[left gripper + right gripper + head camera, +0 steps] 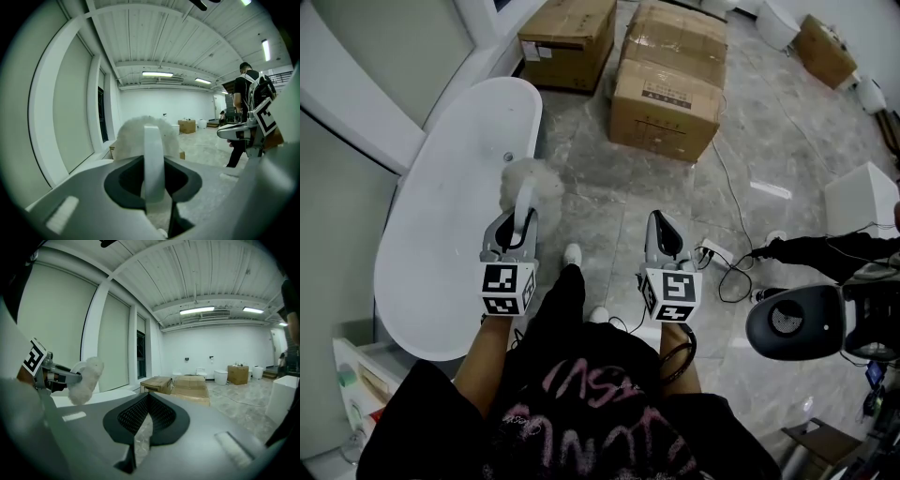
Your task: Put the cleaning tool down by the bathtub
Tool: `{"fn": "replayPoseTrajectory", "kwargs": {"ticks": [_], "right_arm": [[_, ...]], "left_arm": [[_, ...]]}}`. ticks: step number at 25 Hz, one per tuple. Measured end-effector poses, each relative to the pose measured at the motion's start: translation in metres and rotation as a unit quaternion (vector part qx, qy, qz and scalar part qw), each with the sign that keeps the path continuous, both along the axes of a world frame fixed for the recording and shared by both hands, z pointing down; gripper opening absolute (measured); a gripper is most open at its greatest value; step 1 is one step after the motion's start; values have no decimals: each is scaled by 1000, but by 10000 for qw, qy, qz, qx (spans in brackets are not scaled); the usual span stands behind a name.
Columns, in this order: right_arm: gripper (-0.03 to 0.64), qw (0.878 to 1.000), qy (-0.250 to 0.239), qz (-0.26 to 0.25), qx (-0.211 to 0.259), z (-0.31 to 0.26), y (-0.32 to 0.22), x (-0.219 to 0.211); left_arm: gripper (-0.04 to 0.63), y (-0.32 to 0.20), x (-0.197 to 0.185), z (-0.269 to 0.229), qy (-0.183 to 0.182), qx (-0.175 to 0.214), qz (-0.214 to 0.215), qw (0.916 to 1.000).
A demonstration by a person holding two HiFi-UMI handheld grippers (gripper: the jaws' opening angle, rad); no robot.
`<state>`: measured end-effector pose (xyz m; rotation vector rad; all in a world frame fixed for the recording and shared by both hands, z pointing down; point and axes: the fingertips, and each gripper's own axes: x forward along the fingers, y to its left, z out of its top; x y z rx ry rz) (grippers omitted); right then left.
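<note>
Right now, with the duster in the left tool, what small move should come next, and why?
Probably lower the left tool toward the floor beside the bathtub. It is shut on the duster, whose head hangs in the air by the rim, resting on nothing. The right tool is shut, empty.

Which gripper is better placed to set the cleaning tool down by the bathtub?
Left. The left gripper is already shut on the cleaning tool and is the one nearer the bathtub. The right gripper is shut, empty, and farther out over the floor.
</note>
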<state>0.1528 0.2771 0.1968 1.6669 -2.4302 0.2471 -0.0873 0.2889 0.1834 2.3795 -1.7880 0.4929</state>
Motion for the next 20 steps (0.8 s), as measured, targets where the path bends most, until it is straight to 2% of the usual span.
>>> {"fn": "replayPoseTrajectory", "kwargs": {"ticks": [20], "right_arm": [[9, 9981, 154, -59, -601, 41, -112, -30]], "left_arm": [[74, -108, -15, 44, 139, -591, 74, 9981]]}}
